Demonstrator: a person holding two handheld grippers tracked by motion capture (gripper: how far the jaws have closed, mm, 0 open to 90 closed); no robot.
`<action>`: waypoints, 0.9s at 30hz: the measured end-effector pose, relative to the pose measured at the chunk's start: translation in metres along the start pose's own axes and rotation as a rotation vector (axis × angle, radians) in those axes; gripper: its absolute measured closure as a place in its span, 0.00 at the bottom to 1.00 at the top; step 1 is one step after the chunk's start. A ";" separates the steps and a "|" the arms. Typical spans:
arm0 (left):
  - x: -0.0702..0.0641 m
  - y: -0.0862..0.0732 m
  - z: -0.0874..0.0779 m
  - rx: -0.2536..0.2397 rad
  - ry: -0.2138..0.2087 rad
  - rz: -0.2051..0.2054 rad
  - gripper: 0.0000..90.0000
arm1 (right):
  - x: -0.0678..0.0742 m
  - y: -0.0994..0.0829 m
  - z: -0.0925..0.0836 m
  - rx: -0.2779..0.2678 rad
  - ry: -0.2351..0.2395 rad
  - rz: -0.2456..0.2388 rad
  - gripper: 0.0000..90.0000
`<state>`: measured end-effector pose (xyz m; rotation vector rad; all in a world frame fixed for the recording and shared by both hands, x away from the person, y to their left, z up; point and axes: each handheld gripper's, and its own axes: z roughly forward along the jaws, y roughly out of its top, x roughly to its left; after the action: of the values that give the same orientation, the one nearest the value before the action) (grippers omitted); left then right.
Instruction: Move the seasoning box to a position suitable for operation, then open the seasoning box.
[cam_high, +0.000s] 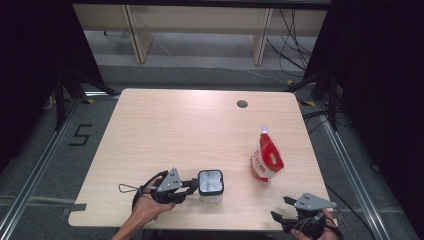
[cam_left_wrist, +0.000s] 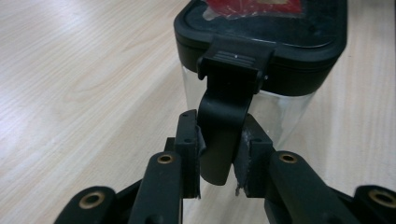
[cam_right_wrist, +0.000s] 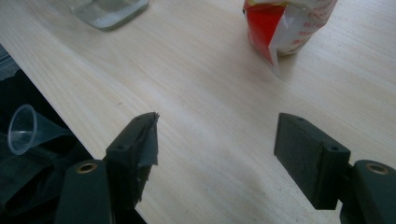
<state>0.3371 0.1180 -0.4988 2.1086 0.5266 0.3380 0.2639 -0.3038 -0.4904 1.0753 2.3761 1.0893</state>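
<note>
Jar latch (cam_left_wrist: 223, 126) pinched by left claw (cam_left_wrist: 219, 156); right claw (cam_right_wrist: 215, 149) wide over pale wood table (cam_high: 165, 130) (grey floor (cam_high: 30, 150) around).

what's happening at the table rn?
A person works with a gripper in each hand. The left gripper is closed on the black latch tab of a clear container with a black lid, near the table's front edge. The right gripper hangs open at the front right corner, holding nothing. A red and white pouch stands untouched beyond it.
</note>
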 end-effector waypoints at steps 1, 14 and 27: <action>0.000 0.000 0.000 -0.001 -0.003 -0.010 0.80 | 0.000 0.000 0.000 -0.002 -0.005 -0.003 0.35; -0.003 0.005 -0.024 -0.011 0.008 -0.040 0.37 | 0.000 0.000 0.000 0.000 0.001 -0.002 0.35; -0.012 0.024 -0.054 -0.152 0.001 -0.072 0.63 | 0.004 0.002 0.001 -0.003 -0.010 -0.019 0.35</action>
<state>0.3089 0.1388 -0.4490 1.9382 0.5580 0.3278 0.2622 -0.2995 -0.4893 1.0527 2.3711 1.0777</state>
